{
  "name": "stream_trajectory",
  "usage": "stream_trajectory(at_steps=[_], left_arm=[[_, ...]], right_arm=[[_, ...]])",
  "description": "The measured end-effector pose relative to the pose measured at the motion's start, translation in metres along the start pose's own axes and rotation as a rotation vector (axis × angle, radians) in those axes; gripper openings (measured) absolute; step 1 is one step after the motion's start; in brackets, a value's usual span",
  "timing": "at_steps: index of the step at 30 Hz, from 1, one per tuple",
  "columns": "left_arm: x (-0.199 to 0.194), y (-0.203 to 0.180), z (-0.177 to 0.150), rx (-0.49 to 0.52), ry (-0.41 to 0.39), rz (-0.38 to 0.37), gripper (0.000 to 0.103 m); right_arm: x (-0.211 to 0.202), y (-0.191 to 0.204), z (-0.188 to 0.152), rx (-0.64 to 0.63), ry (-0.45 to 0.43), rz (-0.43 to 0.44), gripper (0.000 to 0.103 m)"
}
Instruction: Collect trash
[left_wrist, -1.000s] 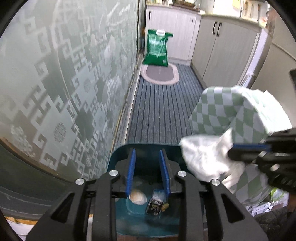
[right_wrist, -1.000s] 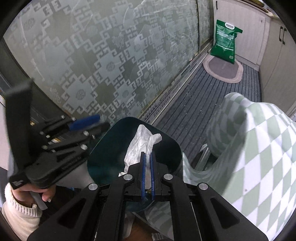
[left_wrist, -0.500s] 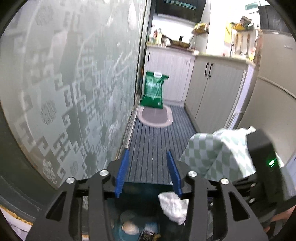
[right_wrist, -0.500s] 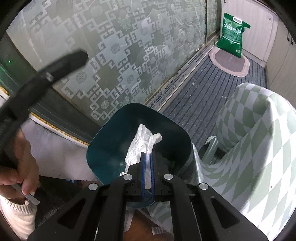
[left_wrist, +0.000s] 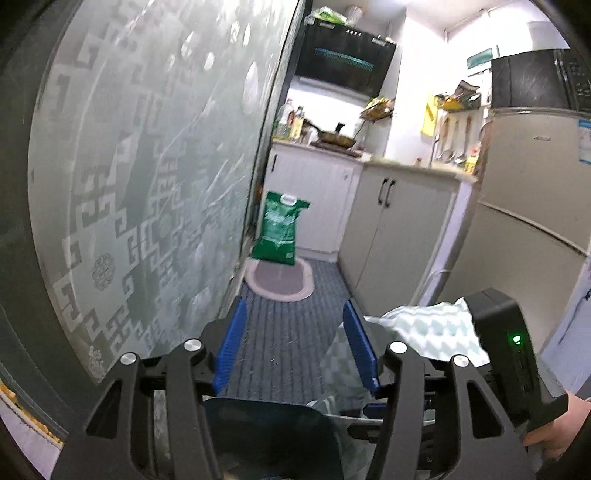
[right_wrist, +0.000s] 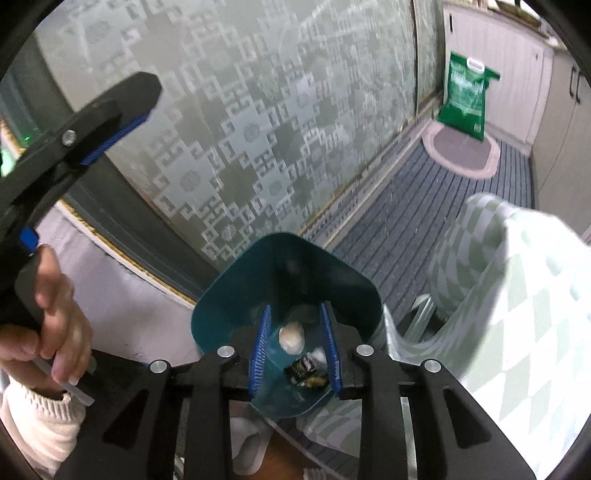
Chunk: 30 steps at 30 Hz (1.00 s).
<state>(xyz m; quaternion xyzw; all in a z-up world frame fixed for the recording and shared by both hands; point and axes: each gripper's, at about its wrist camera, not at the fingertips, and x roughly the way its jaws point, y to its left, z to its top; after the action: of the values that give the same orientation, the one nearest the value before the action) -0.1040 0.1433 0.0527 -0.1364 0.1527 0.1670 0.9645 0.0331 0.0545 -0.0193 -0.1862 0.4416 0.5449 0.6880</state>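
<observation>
Now both the right claw (right_wrist: 294, 349) and the left claw (left_wrist: 296, 350) gape wide and empty above the teal bin (right_wrist: 236, 280) holding 3 scraps, so the next move likely calls for finding more trash.

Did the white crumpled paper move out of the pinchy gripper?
Yes. The right hand-held gripper has opened and the paper is gone from between its fingers, apparently dropped down into the teal bin below.

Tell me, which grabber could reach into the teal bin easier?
Probably the right gripper: its open fingers sit right over the teal bin and the trash inside. The left gripper, also open, points up toward the kitchen.
</observation>
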Motion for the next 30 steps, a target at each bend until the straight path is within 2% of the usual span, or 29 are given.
stream_trajectory(at_steps=[3, 5, 12, 21, 23, 27, 30], left_arm=[[-0.003, -0.007, 0.001, 0.02, -0.006, -0.009, 0.058], [-0.005, -0.01, 0.001, 0.024, -0.01, -0.026, 0.058], [-0.002, -0.035, 0.002, 0.059, -0.025, -0.054, 0.059], [0.001, -0.066, -0.018, 0.128, 0.033, -0.049, 0.062], [0.0, -0.07, -0.021, 0.128, 0.045, -0.051, 0.065], [-0.003, -0.079, -0.027, 0.128, 0.07, -0.057, 0.075], [-0.009, -0.088, -0.029, 0.142, 0.06, -0.061, 0.088]], right_arm=[[-0.027, 0.003, -0.007, -0.055, -0.066, -0.064, 0.042], [-0.045, 0.0, -0.012, -0.07, -0.103, -0.097, 0.042], [-0.106, -0.033, -0.035, -0.012, -0.22, -0.16, 0.048], [-0.18, -0.054, -0.073, 0.031, -0.353, -0.237, 0.068], [-0.195, -0.053, -0.082, 0.025, -0.382, -0.259, 0.072], [-0.218, -0.055, -0.1, 0.043, -0.435, -0.266, 0.086], [-0.232, -0.058, -0.115, 0.054, -0.462, -0.298, 0.092]])
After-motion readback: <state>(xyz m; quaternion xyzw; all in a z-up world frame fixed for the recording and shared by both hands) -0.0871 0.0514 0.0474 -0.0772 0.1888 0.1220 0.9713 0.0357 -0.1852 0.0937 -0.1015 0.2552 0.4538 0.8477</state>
